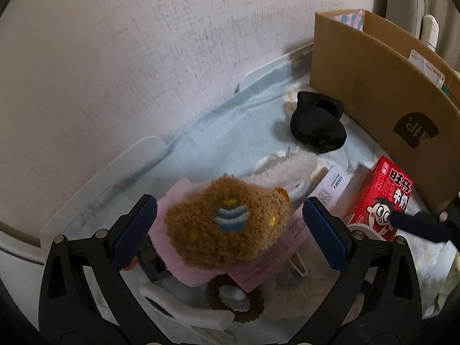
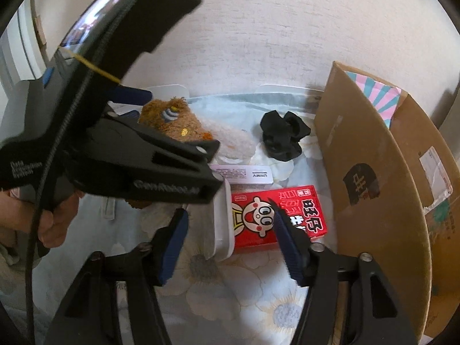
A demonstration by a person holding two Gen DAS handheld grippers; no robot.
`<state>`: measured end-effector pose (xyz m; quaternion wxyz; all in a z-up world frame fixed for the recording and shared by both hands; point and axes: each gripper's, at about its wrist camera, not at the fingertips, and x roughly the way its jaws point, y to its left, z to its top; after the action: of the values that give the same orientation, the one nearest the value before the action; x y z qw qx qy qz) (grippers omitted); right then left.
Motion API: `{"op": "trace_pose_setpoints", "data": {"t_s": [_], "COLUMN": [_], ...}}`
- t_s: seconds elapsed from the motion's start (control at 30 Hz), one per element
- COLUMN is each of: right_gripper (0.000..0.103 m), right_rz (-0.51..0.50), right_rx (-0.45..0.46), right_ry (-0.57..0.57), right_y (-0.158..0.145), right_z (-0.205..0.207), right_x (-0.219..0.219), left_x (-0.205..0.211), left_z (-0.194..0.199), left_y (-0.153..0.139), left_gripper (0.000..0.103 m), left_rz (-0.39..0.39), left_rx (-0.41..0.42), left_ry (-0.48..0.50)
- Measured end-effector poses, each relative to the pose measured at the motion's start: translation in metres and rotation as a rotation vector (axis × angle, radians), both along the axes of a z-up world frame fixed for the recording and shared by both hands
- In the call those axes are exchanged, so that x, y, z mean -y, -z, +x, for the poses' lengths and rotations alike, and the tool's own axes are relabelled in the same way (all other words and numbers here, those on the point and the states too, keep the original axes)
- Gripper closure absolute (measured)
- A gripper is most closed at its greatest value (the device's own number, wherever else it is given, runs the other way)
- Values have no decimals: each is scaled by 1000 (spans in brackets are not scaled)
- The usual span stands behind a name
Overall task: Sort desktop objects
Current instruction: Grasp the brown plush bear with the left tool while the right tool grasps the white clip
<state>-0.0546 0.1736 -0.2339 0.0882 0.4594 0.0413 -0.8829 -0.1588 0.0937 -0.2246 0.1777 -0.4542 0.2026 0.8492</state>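
Jaws of my left gripper (image 1: 230, 227) stand wide apart, the brown plush toy (image 1: 227, 224) between the pads with clear gaps on both sides, so nothing is clamped. It lies on pink fluff (image 1: 178, 261) among clutter on a pale blue cloth (image 1: 224, 132). To its right sits a red carton (image 1: 382, 201); farther off, a black fabric bundle (image 1: 317, 122) lies beside a cardboard box (image 1: 368, 86). I judge the plush soft, light and squashy: I'd grip across its thick middle.

From the right wrist, my right gripper (image 2: 230, 235) is partly open around the carton's (image 2: 279, 215) near end and the white case (image 2: 222, 218) left of it. The right pad seems to touch the carton's face, but I see no squeeze. The carton looks stiff and smooth; I'd pinch its narrow sides squarely. The left gripper (image 2: 149, 155) fills the left of this view.
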Motion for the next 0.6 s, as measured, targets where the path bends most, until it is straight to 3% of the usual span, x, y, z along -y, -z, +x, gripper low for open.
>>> {"op": "trace_pose_setpoints", "data": {"t_s": [0.1,0.13,0.23,0.6], "right_gripper": [77,79,87,91], "right_rz": [9,21,20,11], "right_rx": [9,1,-6,-27], "right_ry": [-25,-31,-50,-65], "right_y": [3,3,3,-5], "right_z": [0,1,2,8], "right_x": [4,6,8,9], "left_x": [3,4,10,27], "left_z": [-1,-1,0,-4], "left_y": [5,6,6,-20], "left_gripper": [26,36,48,53], "left_rz": [7,13,28,112], "left_rx": [25,34,36,-16], "left_ry": [-13,-13,-20,-89]}}
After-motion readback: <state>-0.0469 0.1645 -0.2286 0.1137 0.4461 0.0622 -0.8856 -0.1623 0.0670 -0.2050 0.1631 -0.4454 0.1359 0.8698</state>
